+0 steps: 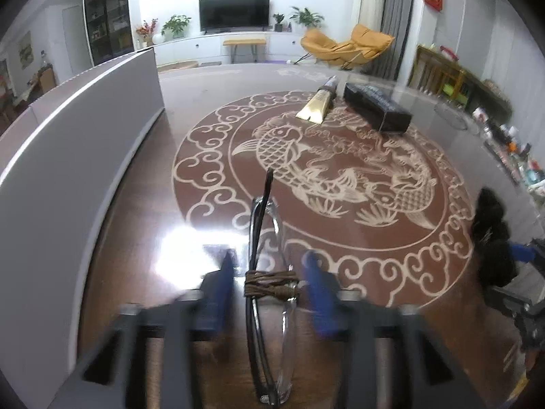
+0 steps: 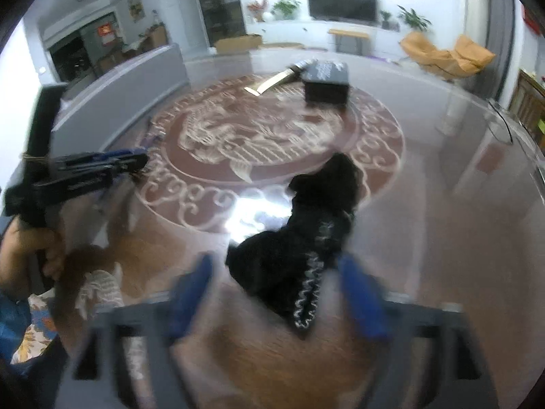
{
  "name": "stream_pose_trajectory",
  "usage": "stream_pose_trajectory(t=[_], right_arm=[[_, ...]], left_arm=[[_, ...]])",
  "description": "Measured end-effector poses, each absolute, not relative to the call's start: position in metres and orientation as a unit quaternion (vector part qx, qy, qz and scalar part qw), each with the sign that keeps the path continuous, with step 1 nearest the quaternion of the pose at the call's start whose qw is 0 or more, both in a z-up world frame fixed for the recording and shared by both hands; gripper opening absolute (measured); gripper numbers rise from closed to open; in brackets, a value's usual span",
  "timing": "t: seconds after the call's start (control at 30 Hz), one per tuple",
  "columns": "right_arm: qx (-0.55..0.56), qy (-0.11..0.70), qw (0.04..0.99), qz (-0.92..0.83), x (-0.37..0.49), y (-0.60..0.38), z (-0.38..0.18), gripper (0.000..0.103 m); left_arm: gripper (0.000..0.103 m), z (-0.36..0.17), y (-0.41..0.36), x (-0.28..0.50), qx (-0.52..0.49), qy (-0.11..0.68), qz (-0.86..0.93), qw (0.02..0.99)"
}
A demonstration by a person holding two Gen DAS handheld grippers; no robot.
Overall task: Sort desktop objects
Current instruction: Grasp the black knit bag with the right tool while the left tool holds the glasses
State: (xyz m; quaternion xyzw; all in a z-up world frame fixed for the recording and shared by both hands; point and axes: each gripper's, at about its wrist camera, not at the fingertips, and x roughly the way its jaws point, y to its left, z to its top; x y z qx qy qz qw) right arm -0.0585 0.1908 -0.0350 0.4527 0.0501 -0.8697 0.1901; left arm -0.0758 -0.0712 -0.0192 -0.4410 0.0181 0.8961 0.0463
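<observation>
Folded black-framed glasses (image 1: 270, 284) with brown twine wound round them lie on the table, between the blue pads of my left gripper (image 1: 269, 260). The jaws stand open, with a small gap on each side of the glasses. A black fluffy cloth item (image 2: 306, 225) with a white zigzag trim lies between the wide-open fingers of my right gripper (image 2: 276, 264), and neither pad touches it. The same black item (image 1: 490, 238) shows at the right edge of the left wrist view. A hand (image 2: 30, 248) holds the left gripper's body at far left.
A gold tube (image 1: 316, 105) and a black box (image 1: 378, 105) lie at the far side of the glass-topped table (image 1: 340, 170) with its fish carving. A long grey box wall (image 1: 85, 129) runs along the left. Clutter lines a shelf at right (image 1: 511, 150).
</observation>
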Motion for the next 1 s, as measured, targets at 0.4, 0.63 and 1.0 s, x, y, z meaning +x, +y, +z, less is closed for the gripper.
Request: stream_pose_trajectory(t=[0.4, 0.63, 1.0], right_arm=[[0.453, 0.07, 0.13, -0.879, -0.078, 0.192, -0.049, 0.103], [0.452, 0.071, 0.129, -0.88, -0.077, 0.194, -0.049, 0.103], [0.455, 0.072, 0.13, -0.878, -0.078, 0.193, -0.049, 0.103]], left_arm=[[0.103, -0.026, -0.069, -0.087, -0.469, 0.028, 0.882, 0.042], [0.103, -0.027, -0.07, -0.088, -0.469, 0.028, 0.882, 0.044], [0.103, -0.028, -0.071, -0.088, -0.471, 0.026, 0.88, 0.048]])
